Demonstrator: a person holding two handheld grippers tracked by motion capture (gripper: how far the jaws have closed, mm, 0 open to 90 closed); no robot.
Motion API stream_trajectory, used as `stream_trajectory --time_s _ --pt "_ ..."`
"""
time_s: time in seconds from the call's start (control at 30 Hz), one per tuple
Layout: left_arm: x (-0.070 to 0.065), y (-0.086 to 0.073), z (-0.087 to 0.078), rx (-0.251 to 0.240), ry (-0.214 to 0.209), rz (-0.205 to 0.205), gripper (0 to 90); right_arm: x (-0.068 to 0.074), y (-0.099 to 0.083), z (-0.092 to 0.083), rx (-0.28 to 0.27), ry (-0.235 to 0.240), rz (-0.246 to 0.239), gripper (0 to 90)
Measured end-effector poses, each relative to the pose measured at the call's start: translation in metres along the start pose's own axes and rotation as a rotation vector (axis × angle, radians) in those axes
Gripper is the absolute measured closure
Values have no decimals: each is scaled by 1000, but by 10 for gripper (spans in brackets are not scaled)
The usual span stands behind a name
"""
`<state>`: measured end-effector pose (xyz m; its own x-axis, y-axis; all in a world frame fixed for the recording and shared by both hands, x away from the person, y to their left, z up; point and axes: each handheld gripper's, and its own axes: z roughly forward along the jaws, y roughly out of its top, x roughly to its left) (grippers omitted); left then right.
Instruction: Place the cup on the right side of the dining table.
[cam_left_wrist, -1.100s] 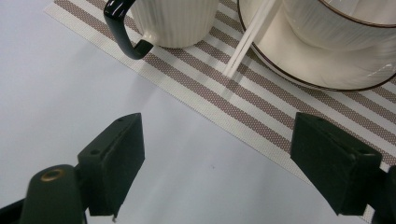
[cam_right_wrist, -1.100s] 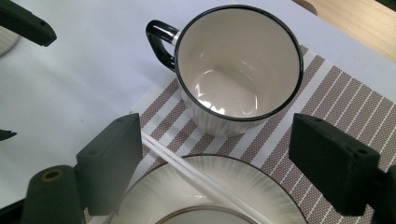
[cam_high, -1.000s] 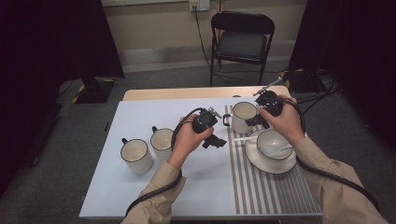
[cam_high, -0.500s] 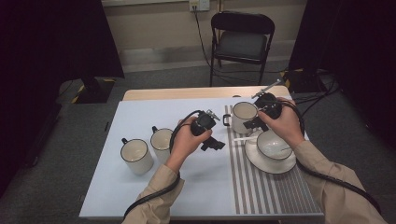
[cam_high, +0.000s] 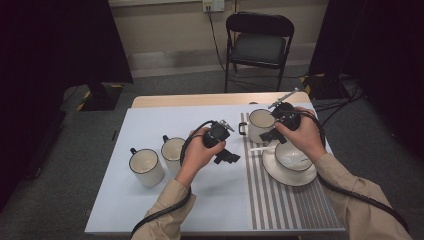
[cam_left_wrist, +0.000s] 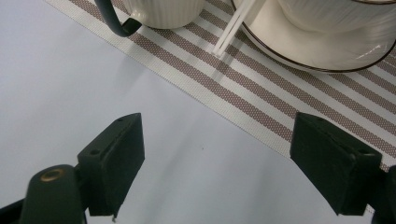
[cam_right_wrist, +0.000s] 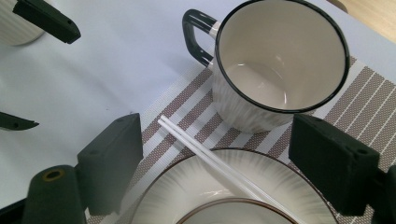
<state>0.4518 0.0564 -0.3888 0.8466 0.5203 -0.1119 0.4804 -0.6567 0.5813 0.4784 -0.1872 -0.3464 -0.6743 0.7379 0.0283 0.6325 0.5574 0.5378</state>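
Note:
My left gripper (cam_high: 227, 156) hovers open over the pale blue table cover (cam_high: 150, 120), just left of the striped placemat (cam_high: 280, 205). In the left gripper view its jaws (cam_left_wrist: 217, 140) stand wide with bare table between them. My right gripper (cam_high: 270, 136) is open above the placemat, between a white black-rimmed mug (cam_high: 260, 125) and a plate (cam_high: 272, 172) carrying a bowl (cam_high: 292, 156). In the right gripper view the gripper (cam_right_wrist: 215, 140) looks down on the mug (cam_right_wrist: 280, 60), the plate's rim (cam_right_wrist: 187, 191) and white chopsticks (cam_right_wrist: 210, 158) that rest on that rim.
Two more white mugs (cam_high: 146, 166) (cam_high: 172, 150) stand on the left half of the table. A folding chair (cam_high: 260, 42) stands beyond the far edge. Cables trail from both grippers along the forearms.

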Motion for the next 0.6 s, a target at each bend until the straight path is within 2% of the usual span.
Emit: stream_trajectory --time_s 0.6 --pt "-5 -13 -4 1 -10 7 180 12 -7 6 11 27 -35 169"
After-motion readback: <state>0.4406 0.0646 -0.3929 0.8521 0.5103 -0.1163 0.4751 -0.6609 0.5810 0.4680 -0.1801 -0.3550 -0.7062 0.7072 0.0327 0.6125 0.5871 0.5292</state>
